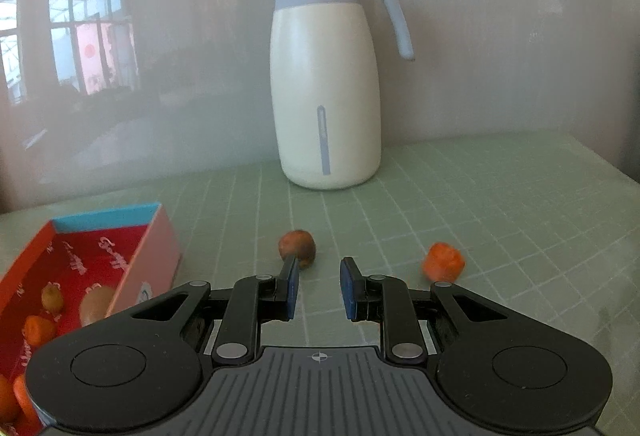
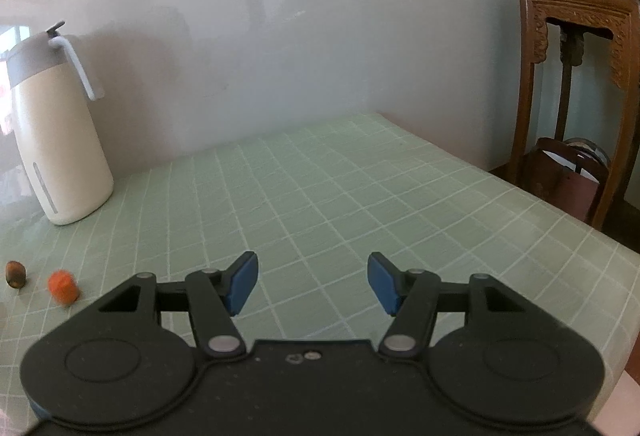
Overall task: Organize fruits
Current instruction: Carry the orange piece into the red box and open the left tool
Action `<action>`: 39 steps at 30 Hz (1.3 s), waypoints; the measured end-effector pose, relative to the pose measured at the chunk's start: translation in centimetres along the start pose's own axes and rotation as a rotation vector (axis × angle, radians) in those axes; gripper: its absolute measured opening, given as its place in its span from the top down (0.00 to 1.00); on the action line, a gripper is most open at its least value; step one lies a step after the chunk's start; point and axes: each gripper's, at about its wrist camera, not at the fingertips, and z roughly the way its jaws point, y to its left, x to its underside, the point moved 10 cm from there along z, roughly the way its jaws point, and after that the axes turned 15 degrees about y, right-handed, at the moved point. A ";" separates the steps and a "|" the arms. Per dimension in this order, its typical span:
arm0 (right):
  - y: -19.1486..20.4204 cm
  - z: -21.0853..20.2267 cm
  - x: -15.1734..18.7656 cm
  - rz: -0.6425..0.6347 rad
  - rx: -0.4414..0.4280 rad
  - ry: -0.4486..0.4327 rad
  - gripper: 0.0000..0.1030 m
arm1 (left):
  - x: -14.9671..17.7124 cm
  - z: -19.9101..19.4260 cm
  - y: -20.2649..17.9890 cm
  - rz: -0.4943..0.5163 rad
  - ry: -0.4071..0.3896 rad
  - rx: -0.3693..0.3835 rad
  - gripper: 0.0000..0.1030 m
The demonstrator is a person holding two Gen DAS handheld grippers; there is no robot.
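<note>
A brown fruit (image 1: pixel 298 252) lies on the green grid tablecloth (image 1: pixel 480 204), just past the left fingertip of my left gripper (image 1: pixel 320 288). An orange fruit (image 1: pixel 444 262) lies to the right of that gripper's right finger. The left gripper's blue pads are drawn in to a narrow gap with nothing between them. At the left stands an open box (image 1: pixel 148 260) with a red inside, holding several small brown and orange fruits. In the right wrist view the brown fruit (image 2: pixel 16 274) and orange fruit (image 2: pixel 63 286) lie at the far left. My right gripper (image 2: pixel 312 284) hangs open and empty over bare cloth.
A tall cream thermos jug (image 1: pixel 326 88) with a grey lid stands at the back against the wall, also visible as the jug (image 2: pixel 56 140) at left. The table's right edge (image 2: pixel 520 192) drops off beside a carved wooden stand (image 2: pixel 576 76).
</note>
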 end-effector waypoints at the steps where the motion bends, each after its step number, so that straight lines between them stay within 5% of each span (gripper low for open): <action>1: 0.1 -0.1 -0.1 -0.003 0.001 -0.005 0.41 | 0.0 0.1 -0.2 -0.001 -0.005 0.014 0.78; 7: -0.3 0.0 -0.2 -0.009 0.010 -0.016 0.40 | -0.2 1.3 -3.2 0.027 -0.014 0.056 0.73; 10: -0.7 0.0 -0.2 -0.007 0.010 -0.015 0.39 | -0.8 1.7 -4.5 0.023 -0.039 0.062 0.31; 11: -1.0 0.1 -0.3 -0.005 0.013 -0.016 0.39 | -1.0 1.8 -5.0 0.029 -0.049 0.060 0.29; 25: -2.4 0.9 -0.4 0.005 0.011 -0.003 0.39 | -0.8 5.2 -8.3 0.047 0.057 0.075 0.29; 27: -2.7 1.0 -0.5 0.013 0.015 0.001 0.39 | -0.9 5.6 -8.5 0.053 0.075 0.074 0.43; 28: -2.9 1.1 -0.5 0.015 0.018 0.003 0.39 | -0.8 5.7 -8.7 0.056 0.082 0.080 0.63; 29: -3.0 1.2 -0.5 0.017 0.020 0.007 0.39 | -0.9 5.7 -8.9 0.059 0.081 0.088 0.70; 39: -2.6 1.0 -0.5 0.028 0.007 0.009 0.38 | -1.5 2.9 -8.1 0.077 0.013 0.076 0.70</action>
